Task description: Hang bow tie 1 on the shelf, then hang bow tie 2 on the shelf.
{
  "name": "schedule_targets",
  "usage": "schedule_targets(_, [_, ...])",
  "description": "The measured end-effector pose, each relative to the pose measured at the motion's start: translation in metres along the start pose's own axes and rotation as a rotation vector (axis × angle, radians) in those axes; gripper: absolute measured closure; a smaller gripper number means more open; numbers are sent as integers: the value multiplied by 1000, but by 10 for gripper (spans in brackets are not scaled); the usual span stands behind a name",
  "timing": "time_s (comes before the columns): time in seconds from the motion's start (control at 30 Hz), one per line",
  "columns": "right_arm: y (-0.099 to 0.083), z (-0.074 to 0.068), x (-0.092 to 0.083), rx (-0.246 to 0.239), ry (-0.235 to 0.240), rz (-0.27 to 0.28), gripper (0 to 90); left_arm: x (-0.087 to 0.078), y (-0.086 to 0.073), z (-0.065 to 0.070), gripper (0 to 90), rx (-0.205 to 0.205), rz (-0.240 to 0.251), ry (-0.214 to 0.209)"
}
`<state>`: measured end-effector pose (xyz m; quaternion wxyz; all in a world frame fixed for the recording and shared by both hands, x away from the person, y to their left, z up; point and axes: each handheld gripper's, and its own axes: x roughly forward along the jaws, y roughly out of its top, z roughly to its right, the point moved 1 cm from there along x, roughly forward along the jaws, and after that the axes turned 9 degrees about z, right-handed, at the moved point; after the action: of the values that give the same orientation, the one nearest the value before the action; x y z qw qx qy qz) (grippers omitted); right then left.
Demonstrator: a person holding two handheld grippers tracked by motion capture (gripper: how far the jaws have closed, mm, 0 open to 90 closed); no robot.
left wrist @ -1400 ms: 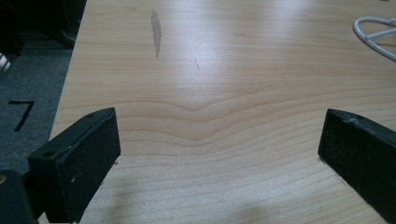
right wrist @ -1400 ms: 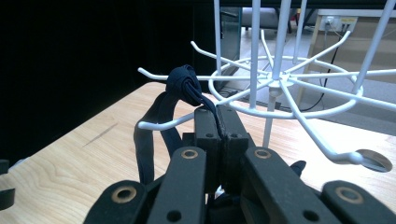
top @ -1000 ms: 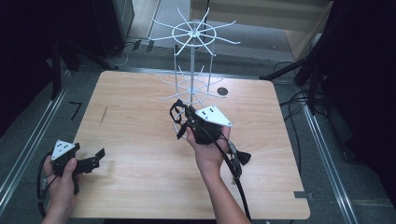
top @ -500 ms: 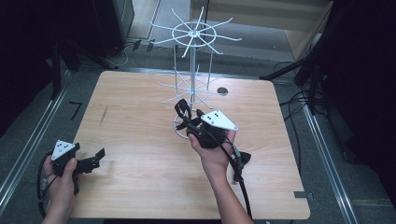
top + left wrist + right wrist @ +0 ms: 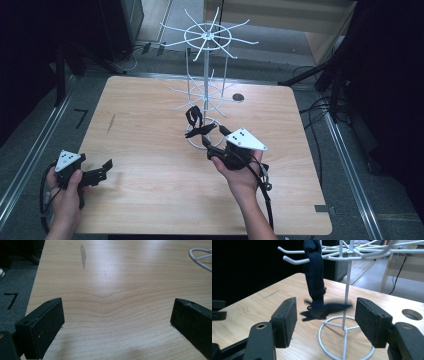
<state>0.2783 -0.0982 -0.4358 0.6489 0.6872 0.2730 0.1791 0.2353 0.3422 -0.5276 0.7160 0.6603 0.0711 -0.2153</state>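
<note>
A white wire rack with hooked arms stands at the back middle of the table, and its pole and base ring rise ahead in the right gripper view. A dark fabric strap hangs from a lower hook; its bottom end is blurred. My right gripper sits just in front of the strap. Its jaws have just been opening and stand apart, with the strap's end beyond them and touching neither pad. My left gripper rests at the front left, open over bare wood.
A round hole is cut in the tabletop right of the rack. The rack's base ring shows far off in the left gripper view. Cables and dark equipment lie on the floor around the table.
The right gripper has drawn back towards the person and slightly down while its jaws opened, letting go of the strap, which now hangs from the hook. The left hand has not moved.
</note>
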Motion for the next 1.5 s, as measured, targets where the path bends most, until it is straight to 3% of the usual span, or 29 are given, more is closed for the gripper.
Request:
schedule_targets(0.47, [-17, 17, -33, -13, -12, -11, 336, 0, 0, 0, 0, 0, 0, -1])
schedule_targets(0.9, [-35, 38, -70, 11, -53, -18, 335, 0, 0, 1, 0, 4, -4, 0])
schedule_targets(1.5, [-56, 58, -97, 47, -112, -49, 339, -1, 0, 0, 0, 4, -4, 0])
